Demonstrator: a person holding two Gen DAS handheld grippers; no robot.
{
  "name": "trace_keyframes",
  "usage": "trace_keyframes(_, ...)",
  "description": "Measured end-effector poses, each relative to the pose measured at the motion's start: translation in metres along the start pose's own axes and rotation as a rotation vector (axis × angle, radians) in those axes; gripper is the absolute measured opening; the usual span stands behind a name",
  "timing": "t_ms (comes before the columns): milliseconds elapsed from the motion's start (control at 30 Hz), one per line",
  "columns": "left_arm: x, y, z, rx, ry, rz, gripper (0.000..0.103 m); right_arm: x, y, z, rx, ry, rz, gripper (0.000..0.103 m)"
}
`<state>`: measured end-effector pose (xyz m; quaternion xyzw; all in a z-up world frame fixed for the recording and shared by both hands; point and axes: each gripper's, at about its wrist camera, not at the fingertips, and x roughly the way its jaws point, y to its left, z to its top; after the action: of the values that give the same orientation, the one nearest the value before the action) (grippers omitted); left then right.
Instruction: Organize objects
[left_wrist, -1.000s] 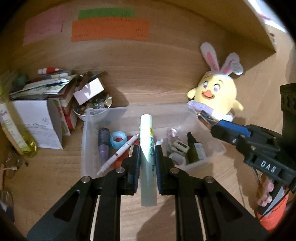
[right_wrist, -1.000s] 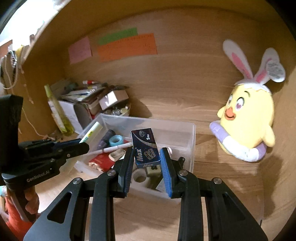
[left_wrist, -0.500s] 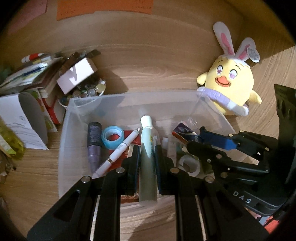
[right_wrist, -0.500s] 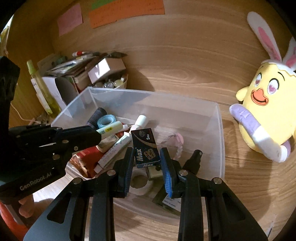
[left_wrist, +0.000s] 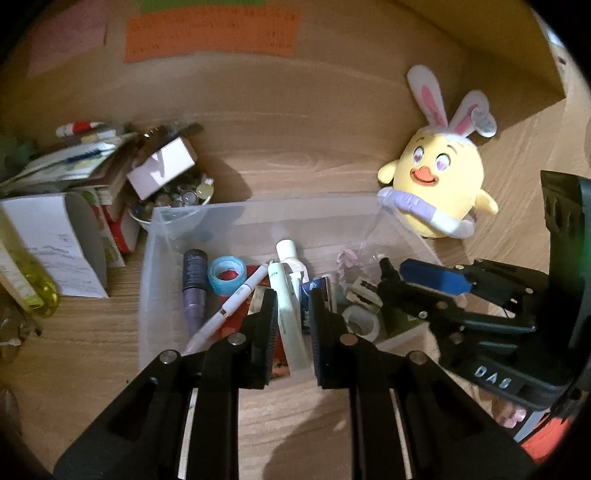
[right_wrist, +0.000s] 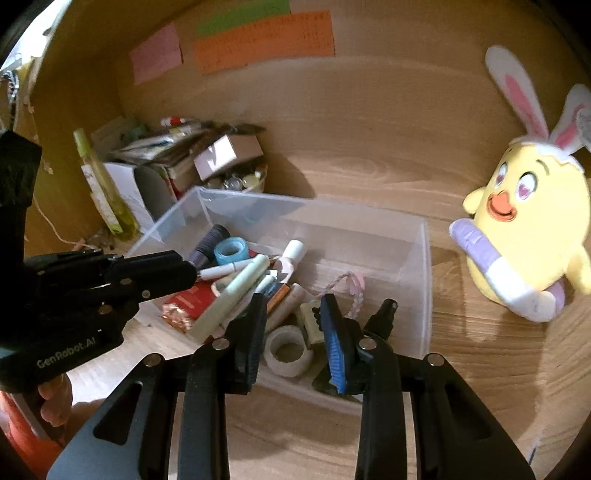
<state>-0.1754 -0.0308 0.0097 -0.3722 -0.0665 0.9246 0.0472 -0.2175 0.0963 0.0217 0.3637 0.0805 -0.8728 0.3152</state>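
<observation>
1. Half a second ago my left tongs (left_wrist: 293, 317) were clamped on the pale green tube (left_wrist: 286, 314). Now the tube lies tilted in the clear plastic bin (left_wrist: 162, 258), leaning toward the left pad. A sliver of space shows on its right side.
2. In the right wrist view the tube's whole length rests on the pile, past the left tongs' tips. I read those tongs as slightly parted and holding nothing.
3. My right tongs (right_wrist: 290, 325) carried the blue Max box (left_wrist: 307, 306) a moment ago. Now they stand apart and empty over the near end of the bin.
4. The box sits in the bin beside the tube, seen through the gap of the left tongs.
5. The bin stands on the tabletop (left_wrist: 295, 406), mid-frame in both views. The yellow plush chick (right_wrist: 524, 236) is at the right, outside it.
6. The Max box is mostly covered by the tube and the right pad of the left tongs. In the right wrist view I cannot pick it out.
7. A white tape roll (right_wrist: 288, 350) and a dark spray bottle (right_wrist: 384, 317) are partly hidden behind the right tongs.
8. The clutter at the upper left is too dim to sort. The hand (right_wrist: 55, 402) at the lower left edge is cut off.
</observation>
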Motion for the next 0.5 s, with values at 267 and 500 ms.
trace_keyframes(267, -0.041, -0.007, -0.022, 0.017, -0.085, 0.025, 0.041, -0.041, 0.007, -0.016, -0.012, -0.076, 0.023, 0.032)
trace_keyframes(500, -0.061, -0.009, -0.043, 0.014, -0.143, 0.04, 0.07, -0.061, 0.007, -0.041, -0.004, -0.12, 0.01, 0.062)
